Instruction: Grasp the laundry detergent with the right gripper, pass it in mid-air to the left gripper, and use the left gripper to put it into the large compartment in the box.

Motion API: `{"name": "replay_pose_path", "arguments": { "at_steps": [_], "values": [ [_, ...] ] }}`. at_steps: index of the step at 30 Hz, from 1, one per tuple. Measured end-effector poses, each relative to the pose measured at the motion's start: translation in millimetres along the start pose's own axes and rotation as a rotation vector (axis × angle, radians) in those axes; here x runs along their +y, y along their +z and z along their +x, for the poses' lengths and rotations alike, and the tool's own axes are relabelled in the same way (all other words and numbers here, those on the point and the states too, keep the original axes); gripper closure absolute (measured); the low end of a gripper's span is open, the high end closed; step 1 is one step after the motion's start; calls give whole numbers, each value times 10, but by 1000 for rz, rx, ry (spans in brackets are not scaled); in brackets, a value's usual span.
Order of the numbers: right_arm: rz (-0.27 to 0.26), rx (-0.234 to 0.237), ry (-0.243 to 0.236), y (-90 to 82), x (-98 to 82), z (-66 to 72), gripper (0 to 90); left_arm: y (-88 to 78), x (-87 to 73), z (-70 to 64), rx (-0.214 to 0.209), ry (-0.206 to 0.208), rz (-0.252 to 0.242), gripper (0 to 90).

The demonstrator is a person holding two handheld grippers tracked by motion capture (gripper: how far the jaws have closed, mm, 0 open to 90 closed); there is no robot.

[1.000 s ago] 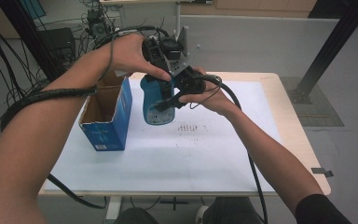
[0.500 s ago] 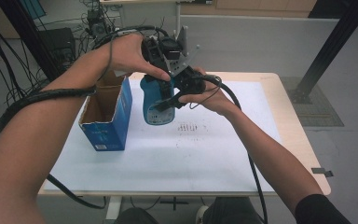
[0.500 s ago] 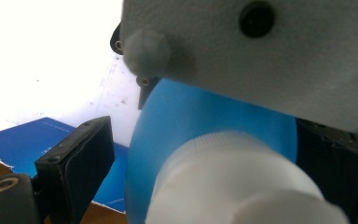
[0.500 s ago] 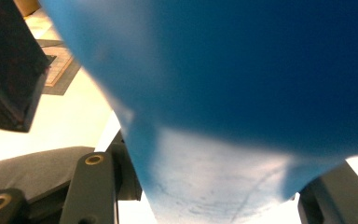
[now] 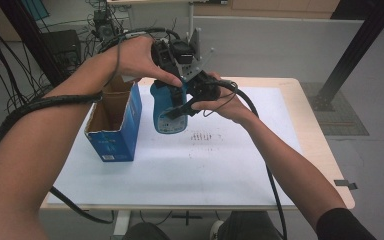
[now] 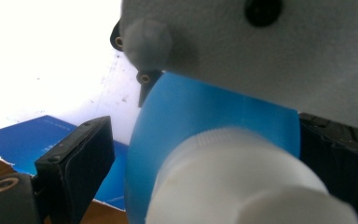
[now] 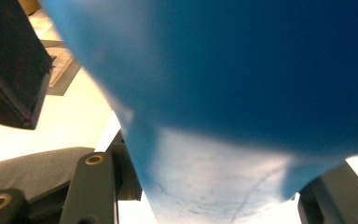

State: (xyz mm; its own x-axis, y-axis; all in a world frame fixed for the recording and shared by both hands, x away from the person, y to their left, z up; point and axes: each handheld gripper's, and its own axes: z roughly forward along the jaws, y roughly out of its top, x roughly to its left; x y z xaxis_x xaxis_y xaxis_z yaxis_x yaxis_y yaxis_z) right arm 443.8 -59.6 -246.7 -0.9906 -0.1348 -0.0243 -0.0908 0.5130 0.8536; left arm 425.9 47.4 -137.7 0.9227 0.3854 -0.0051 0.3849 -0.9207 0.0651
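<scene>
Above the white table (image 5: 240, 165), just right of the open blue cardboard box (image 5: 115, 125), a blue plastic bottle with a white cap (image 5: 167, 112) hangs in the air, a little tilted. The right gripper (image 5: 182, 107) holds the bottle by its body. In the right gripper view the blue bottle (image 7: 242, 93) sits between the two black jaws, and they pinch it. The left gripper (image 5: 172, 65) is at the top of the bottle, farther from the box. In the left gripper view the white cap (image 6: 242, 182) sits between its jaws. One black jaw stands beside the bottle with a small gap, so these jaws are spread.
</scene>
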Motion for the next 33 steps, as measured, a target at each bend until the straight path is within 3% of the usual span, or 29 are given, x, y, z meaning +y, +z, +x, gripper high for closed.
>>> {"name": "replay_pose_path", "arguments": {
  "at_steps": [16, 26, 33],
  "values": [
    [-1, -4, -1, -13, 3, 3, 434, -14, 14, -11, 19, 8, -1, 141],
    [3, -10, -7, -23, 1, 3, 434, -18, 24, -18, 22, 27, 1, 285],
    [2, -10, -5, -22, 3, 11, 434, -21, 28, -27, 23, 31, 3, 339]
  ]
}}
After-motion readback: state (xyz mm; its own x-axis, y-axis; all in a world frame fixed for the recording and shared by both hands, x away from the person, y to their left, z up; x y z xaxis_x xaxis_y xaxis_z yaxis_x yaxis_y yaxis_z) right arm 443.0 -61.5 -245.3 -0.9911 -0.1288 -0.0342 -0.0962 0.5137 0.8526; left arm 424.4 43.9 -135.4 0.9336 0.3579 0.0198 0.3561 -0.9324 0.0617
